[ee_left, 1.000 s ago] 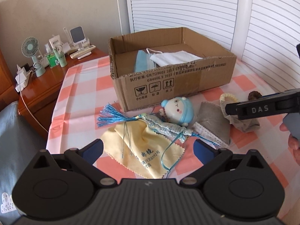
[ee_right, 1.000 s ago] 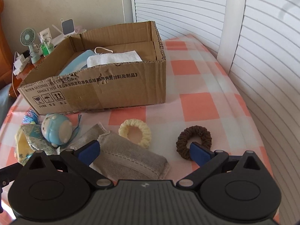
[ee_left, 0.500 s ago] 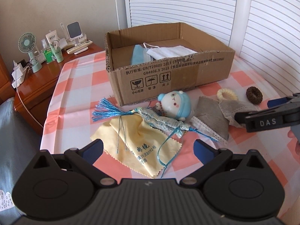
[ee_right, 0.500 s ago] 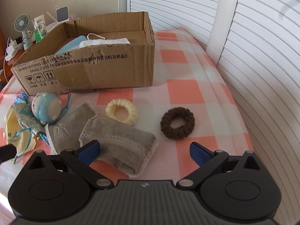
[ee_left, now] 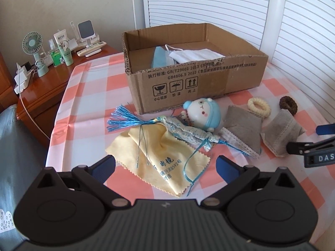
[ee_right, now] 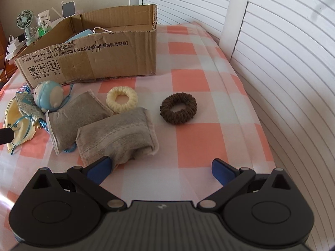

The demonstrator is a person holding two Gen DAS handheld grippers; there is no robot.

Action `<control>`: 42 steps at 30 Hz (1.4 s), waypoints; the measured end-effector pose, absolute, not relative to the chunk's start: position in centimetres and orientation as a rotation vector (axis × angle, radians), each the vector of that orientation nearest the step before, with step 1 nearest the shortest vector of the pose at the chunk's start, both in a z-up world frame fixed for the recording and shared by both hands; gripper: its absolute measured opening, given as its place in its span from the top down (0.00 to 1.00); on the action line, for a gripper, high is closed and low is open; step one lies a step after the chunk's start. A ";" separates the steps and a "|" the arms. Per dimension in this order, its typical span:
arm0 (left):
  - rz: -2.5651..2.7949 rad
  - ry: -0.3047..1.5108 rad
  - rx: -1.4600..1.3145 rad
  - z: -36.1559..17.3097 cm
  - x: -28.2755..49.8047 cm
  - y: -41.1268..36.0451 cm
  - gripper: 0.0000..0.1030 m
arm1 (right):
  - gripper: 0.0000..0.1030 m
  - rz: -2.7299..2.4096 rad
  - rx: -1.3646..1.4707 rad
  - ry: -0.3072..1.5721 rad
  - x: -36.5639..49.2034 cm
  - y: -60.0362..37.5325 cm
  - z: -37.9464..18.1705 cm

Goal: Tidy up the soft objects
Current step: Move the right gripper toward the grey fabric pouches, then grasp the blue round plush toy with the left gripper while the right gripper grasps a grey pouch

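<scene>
A cardboard box (ee_left: 194,83) (ee_right: 94,50) stands on the checked tablecloth with a blue mask (ee_left: 160,57) and a white mask (ee_left: 196,55) inside. In front of it lie a yellow cloth (ee_left: 159,156), a blue tasselled sachet (ee_left: 184,131), a blue-capped doll (ee_left: 204,114) (ee_right: 48,94), two grey pouches (ee_right: 117,136) (ee_right: 71,119), a cream scrunchie (ee_right: 122,100) and a brown scrunchie (ee_right: 178,108). My left gripper (ee_left: 165,165) hovers open over the yellow cloth. Open too, my right gripper (ee_right: 161,167) has its left fingertip (ee_right: 100,166) at the nearer grey pouch's front edge.
A wooden side table (ee_left: 41,87) at the left holds a small fan (ee_left: 32,46), bottles, a charger and a remote. White louvred shutters (ee_right: 282,52) close off the back and right. The bed's right edge (ee_right: 261,125) drops off near the brown scrunchie.
Both grippers have pulled back and risen, so the box and soft items look farther away. The right gripper has shifted toward the near side of the grey pouch. No item has moved.
</scene>
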State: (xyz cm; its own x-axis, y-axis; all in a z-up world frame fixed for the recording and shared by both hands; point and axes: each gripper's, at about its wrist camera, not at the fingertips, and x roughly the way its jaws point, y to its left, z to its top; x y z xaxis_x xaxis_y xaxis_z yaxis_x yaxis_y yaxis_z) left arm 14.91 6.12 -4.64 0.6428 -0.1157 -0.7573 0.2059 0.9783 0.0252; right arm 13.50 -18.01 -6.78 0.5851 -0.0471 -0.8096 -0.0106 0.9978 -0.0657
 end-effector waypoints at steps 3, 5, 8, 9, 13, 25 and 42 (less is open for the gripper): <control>-0.185 0.861 0.101 -4.9 15.3 6.3 0.01 | 0.00 0.013 -0.055 0.921 13.2 -17.9 -6.4; -0.187 0.862 0.097 -5.0 15.3 6.3 0.01 | 0.00 0.078 -0.043 0.900 13.0 -17.3 -6.1; -0.202 0.860 0.085 -5.0 15.5 6.4 0.01 | 0.00 0.151 -0.047 0.888 13.1 -16.2 -6.3; -0.208 0.856 0.084 -5.0 15.5 6.4 0.01 | 0.00 0.157 -0.058 0.884 13.3 -15.8 -6.5; -0.234 0.837 0.099 -4.8 15.7 6.0 0.02 | 0.00 0.151 -0.093 0.887 13.7 -15.1 -7.3; -0.326 0.744 0.124 -3.5 18.6 2.9 0.18 | 0.00 0.175 -0.111 0.855 13.5 -15.6 -7.5; -0.323 0.827 0.093 -6.4 21.3 0.9 0.40 | 0.00 0.218 -0.126 0.825 14.1 -15.5 -7.6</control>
